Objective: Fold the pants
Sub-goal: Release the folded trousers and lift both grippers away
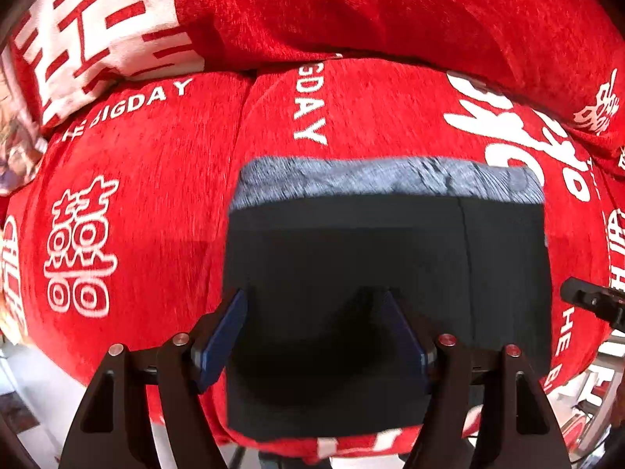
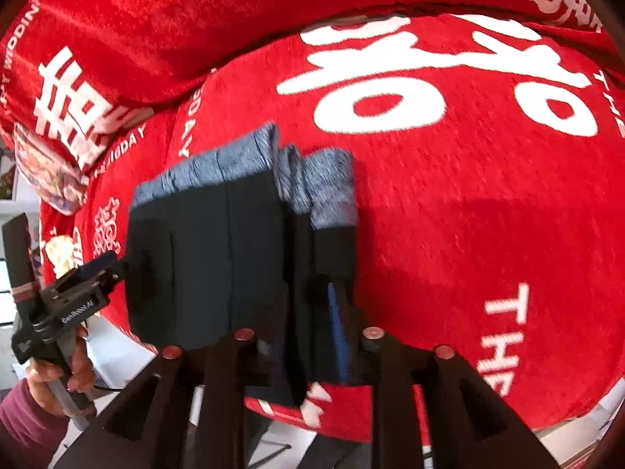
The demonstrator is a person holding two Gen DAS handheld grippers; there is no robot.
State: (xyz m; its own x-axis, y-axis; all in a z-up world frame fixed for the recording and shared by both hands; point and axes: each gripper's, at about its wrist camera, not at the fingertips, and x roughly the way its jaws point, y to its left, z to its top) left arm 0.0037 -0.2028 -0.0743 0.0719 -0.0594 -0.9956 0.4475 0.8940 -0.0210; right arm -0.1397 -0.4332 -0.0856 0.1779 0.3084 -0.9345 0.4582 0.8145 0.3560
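Two handheld grippers meet one folded pair of black pants with a grey marled waistband (image 1: 351,273), which lies on a red plush blanket printed with white characters and lettering (image 1: 156,215).

From the left wrist view, the left gripper (image 1: 316,336) reaches forward toward 12 o'clock, its blue-padded fingers (image 1: 224,336) spread wide over the near part of the pants, with the black cloth lying between and below them. Whether they touch the fabric cannot be told.

From the right wrist view, the right gripper (image 2: 308,336) also points toward 12 o'clock, its jaws set narrow, with a raised fold of the black cloth between them; one blue pad (image 2: 338,328) shows against that fold.

Only the right wrist view shows the person's hand (image 2: 58,367), in a maroon sleeve (image 2: 23,426), holding the left gripper's handle at 8 o'clock, its tip at the pants' left edge. Only the left wrist view shows the pants as a flat, square-cornered stack.

In both views the waistband lies at the far end, toward 12 o'clock, and the long axis of the pants runs from 6 to 12 o'clock, tilted slightly toward 1 o'clock in the right wrist view.
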